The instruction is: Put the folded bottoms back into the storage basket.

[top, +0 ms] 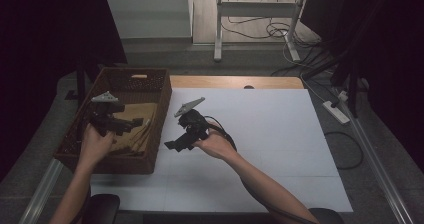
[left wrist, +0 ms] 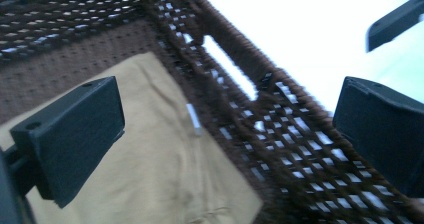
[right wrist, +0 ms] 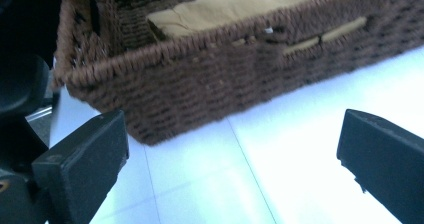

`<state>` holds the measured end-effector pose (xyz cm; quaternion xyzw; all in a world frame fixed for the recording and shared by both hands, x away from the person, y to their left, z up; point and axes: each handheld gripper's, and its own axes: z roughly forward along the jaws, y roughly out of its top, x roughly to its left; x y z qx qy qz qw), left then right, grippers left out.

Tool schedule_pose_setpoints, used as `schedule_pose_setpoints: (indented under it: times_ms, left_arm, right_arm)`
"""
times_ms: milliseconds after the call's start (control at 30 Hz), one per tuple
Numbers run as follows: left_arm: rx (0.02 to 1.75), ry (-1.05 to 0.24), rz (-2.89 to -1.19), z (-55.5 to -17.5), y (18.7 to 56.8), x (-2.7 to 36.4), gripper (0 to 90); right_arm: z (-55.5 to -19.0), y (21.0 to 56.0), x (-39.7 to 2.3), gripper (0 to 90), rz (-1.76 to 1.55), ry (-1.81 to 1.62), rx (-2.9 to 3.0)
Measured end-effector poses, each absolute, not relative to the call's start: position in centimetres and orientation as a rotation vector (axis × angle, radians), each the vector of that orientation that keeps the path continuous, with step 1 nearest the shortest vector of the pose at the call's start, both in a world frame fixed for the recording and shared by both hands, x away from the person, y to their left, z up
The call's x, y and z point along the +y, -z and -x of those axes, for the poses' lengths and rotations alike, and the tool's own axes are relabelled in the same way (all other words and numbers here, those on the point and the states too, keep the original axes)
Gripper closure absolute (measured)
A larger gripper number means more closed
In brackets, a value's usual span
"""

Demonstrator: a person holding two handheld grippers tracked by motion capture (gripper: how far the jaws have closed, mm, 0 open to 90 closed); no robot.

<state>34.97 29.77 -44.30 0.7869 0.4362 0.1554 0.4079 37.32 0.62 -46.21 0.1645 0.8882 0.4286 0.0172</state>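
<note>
A brown wicker basket stands at the table's left side with a tan cloth lying in it. My left gripper hovers inside the basket just above the cloth, open and holding nothing. In the left gripper view the cloth lies under the left gripper, beside the basket wall. My right gripper hangs open over the white table surface, just right of the basket. In the right gripper view the right gripper faces the basket's outer wall, and the cloth shows over the rim.
A white sheet covers the table to the right of the basket. A wooden strip shows at the far edge. Beyond lie a white metal stand, floor cables and a power strip.
</note>
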Motion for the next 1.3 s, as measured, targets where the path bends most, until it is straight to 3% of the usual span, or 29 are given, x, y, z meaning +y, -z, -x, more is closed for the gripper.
schedule_pose_setpoints:
  times_ms: [767, 1300]
  left_arm:
    - [1.096, -0.476, -1.986, -30.4, 43.2, 28.1, 0.6]
    - [1.115, -0.428, -1.976, -27.7, 44.8, 27.1, 0.4]
  right_arm:
    - [-36.8, 47.0, -5.4, 1.0, -0.630, -1.289, 2.716]
    - [-36.0, 47.2, -8.1, 0.1, -0.639, -1.303, 2.691]
